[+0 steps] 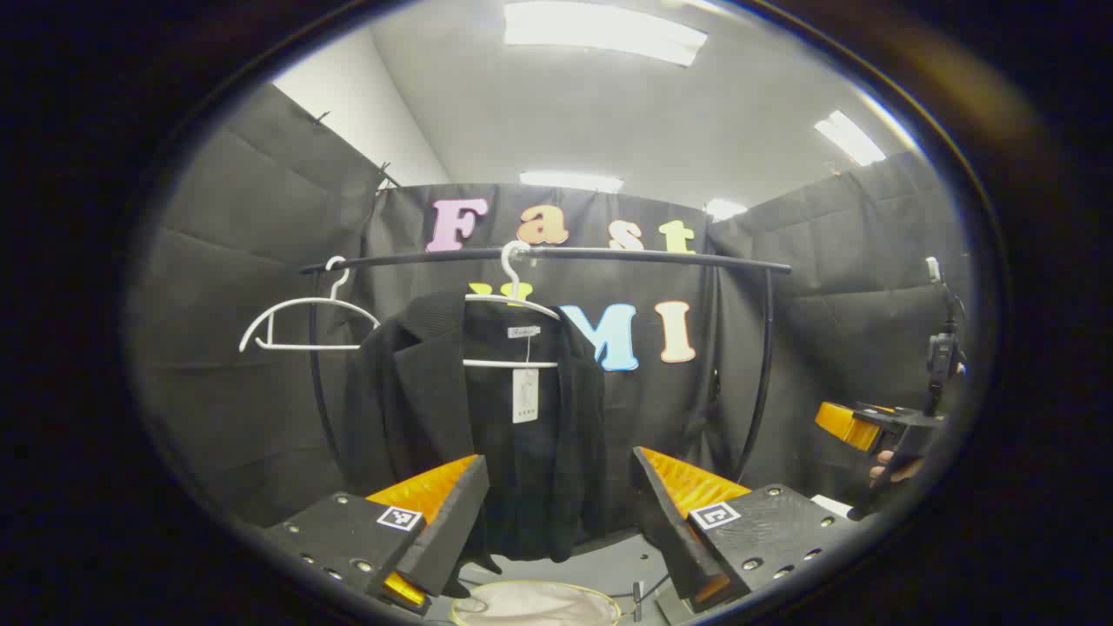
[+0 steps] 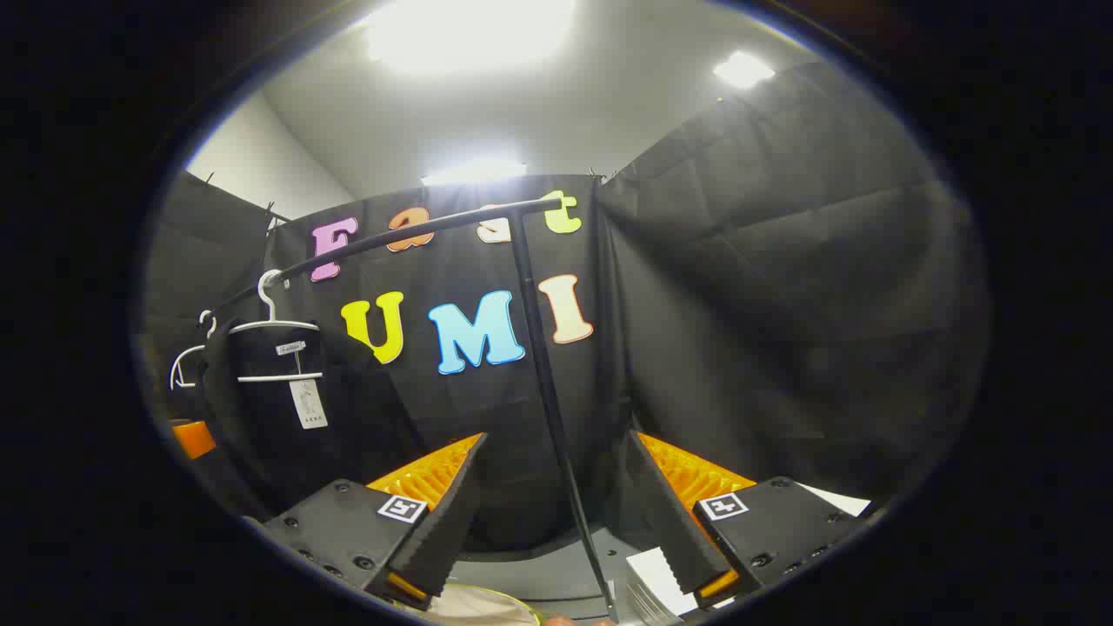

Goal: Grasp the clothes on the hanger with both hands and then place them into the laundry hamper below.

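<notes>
In the left gripper view, an empty white wire hanger [image 1: 300,323] is seen at the far left of the curved black metal clothes rail [image 1: 556,255]. Just to its right, a black ribbed jacket [image 1: 487,417] hangs on a second white hanger [image 1: 513,300], with a white paper tag [image 1: 525,395] dangling at its collar. The garment's long axis runs straight down from the rail. The left gripper [image 1: 556,513] is held with its fingers wide apart and empty, and the jacket lies directly ahead between them, still some way off. Below, the pale rim of the round laundry hamper [image 1: 539,600] is glimpsed, under the jacket's hem. Farther right, the right gripper [image 1: 869,426] and the hand holding it are seen well apart from the jacket.

In the right gripper view, the jacket [image 2: 296,409] lies far to the left of the spread, empty fingers of the right gripper [image 2: 556,513], which face the rail's upright post [image 2: 548,391]. The left gripper is judged nearer and better aligned; a swing leftward would be needed from the right one.
</notes>
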Available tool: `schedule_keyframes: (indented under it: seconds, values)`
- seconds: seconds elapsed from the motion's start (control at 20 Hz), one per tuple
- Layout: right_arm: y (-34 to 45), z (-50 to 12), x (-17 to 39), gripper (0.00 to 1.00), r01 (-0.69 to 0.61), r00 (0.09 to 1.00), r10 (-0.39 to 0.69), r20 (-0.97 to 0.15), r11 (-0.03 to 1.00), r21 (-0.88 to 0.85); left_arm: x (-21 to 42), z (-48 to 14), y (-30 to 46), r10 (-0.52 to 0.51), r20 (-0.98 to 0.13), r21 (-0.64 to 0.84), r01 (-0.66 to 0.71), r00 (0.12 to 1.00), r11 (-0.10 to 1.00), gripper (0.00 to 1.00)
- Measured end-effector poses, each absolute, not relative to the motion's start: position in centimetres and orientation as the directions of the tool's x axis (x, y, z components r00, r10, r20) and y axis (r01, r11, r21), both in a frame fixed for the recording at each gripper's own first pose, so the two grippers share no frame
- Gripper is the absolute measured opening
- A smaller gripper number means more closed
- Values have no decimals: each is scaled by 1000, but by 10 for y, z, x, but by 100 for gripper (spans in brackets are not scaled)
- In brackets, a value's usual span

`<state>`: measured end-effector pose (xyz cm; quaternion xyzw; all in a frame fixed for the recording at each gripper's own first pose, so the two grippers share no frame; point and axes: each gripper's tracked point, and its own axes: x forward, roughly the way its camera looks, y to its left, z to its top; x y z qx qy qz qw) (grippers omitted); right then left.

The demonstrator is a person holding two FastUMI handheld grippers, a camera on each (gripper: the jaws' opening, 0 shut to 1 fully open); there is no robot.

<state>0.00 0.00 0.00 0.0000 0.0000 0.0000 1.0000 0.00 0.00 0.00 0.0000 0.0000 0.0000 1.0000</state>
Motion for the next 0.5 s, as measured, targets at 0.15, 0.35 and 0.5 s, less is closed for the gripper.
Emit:
schedule_keyframes:
  seconds: [0.15,0.35,0.5]
  values:
    - [8,-2,-1,98,-12,1000,12,-4,1000,-17,3,-4,9,18,-9,-26,-18,1000,1000,95]
    - [13,1,-6,98,-28,1000,28,-8,999,-29,3,-8,18,30,-19,-61,-31,999,998,95]
    - [18,-1,-7,98,-39,999,38,-15,998,-40,3,-11,26,43,-23,-67,-45,999,997,95]
